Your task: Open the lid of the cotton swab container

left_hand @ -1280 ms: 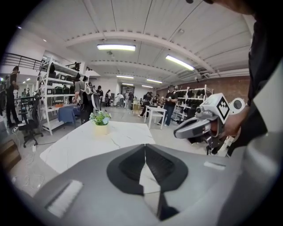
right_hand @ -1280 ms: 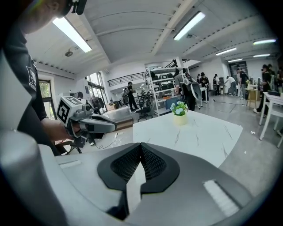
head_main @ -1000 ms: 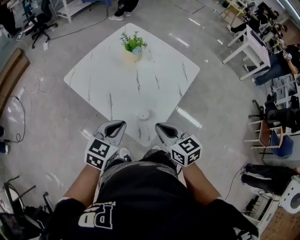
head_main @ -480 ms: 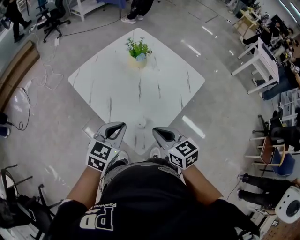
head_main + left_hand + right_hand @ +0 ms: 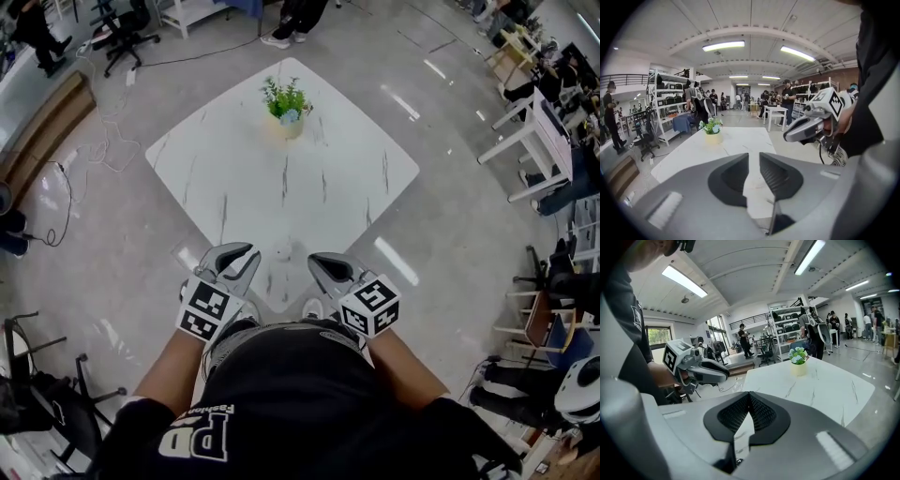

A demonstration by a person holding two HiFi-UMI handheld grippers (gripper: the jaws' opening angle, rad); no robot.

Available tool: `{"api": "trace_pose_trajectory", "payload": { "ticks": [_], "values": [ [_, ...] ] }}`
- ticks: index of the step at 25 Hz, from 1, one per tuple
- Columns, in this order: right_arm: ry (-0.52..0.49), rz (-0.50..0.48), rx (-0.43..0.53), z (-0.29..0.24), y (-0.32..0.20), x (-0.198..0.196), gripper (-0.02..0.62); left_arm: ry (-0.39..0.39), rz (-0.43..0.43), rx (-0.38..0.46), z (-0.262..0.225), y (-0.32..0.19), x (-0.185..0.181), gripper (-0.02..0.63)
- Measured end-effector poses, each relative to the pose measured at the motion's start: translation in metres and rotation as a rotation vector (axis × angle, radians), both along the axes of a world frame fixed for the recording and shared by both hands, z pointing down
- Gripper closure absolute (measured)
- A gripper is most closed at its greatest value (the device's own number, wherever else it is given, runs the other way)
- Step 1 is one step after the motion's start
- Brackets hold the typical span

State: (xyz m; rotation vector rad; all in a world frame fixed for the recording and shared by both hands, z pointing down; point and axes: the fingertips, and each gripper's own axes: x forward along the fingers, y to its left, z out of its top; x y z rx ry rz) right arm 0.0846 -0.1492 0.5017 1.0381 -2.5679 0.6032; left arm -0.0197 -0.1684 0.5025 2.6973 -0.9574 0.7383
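Head view first: where's the container?

— Small, white and round, the container [image 5: 284, 248] sits on the table [image 5: 309, 178] at its near corner. It is between the two sets of jaws and a touch ahead of them. Neither touches it.

— And the claws?

— The left gripper [image 5: 247, 253] stands a narrow slit apart with nothing in it; its jaws have just been opening. The right gripper [image 5: 315, 262] is pressed tip to tip, empty.

— So what makes the reach go well?

— I'd judge this to be the approach. Both need far more spread than they have (the left's slit looks too slim for the container). Open first, then close in. One should pinch the body low to pin it, because a light container on polished stone will likely skate. The other takes the lid from above. Both point shallowly across the table, so tipping them down should help.

— What do the gripper views add?

— The jaw state, plainly, which the head view barely gives. Each also shows the other gripper side-on, and the plant [image 5: 711, 126] at the far corner. But neither shows the container; I take it to lie below their sight, behind their own bodies. Only the head view places it, though too small there to tell lid from body.
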Motion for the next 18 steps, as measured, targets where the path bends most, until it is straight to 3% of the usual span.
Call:
{"api": "trace_pose_trajectory", "payload": {
  "ticks": [1, 18],
  "values": [
    [-0.003, -0.001, 0.002, -0.0007, -0.0018, 0.0002, 0.595, -0.011, 0.004, 0.002, 0.0005, -0.0009, 0.0005, 0.459],
    [-0.026, 0.021, 0.007, 0.0003, -0.0117, -0.0002, 0.595, -0.042, 0.060, -0.002, 0.0061, -0.0055, 0.0068, 0.362]
  ]
}}
